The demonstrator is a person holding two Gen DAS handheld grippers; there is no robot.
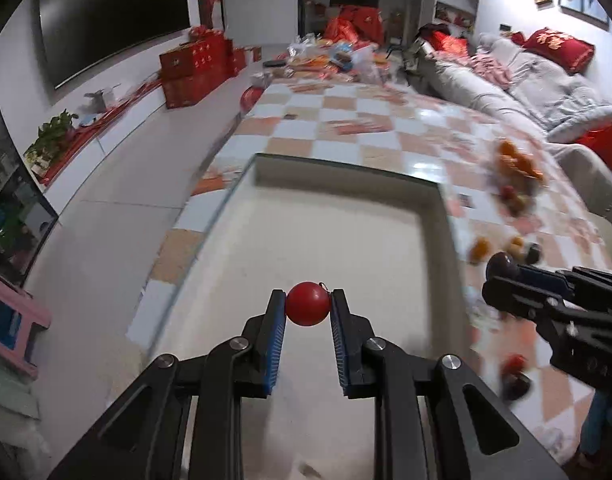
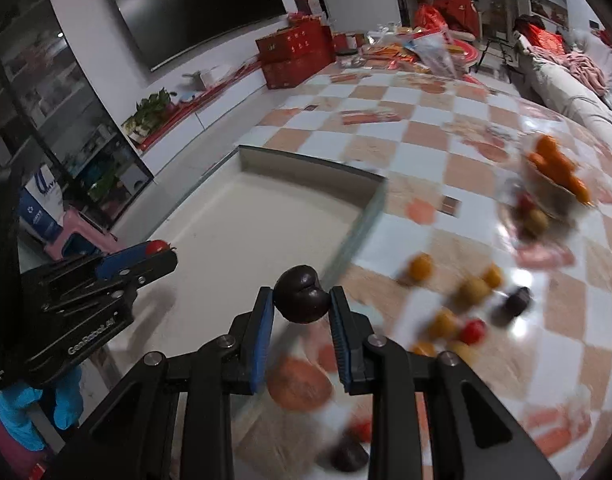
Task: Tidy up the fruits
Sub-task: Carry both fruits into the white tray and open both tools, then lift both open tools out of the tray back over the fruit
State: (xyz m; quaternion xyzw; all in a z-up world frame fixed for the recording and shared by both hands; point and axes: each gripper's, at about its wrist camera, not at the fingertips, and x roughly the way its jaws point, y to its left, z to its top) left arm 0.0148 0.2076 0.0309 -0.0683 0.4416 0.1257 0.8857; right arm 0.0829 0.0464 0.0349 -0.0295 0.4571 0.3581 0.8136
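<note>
Red fruit (image 1: 308,309), checkered orange/wht tablecloth (image 1: 346,128).

Between the left gripper's (image 1: 308,312) ribbed blue pads (image 1: 279,334) sits a smooth matt red fruit (image 1: 308,309); beyond, a glossy checked tablecloth (image 1: 346,120) (glare-streaked).

I stood by a checkered table (image 1: 338,120); left of it hung a dark television (image 1: 105,12), right of it sat a grey sofa (image 1: 546,92).
</note>
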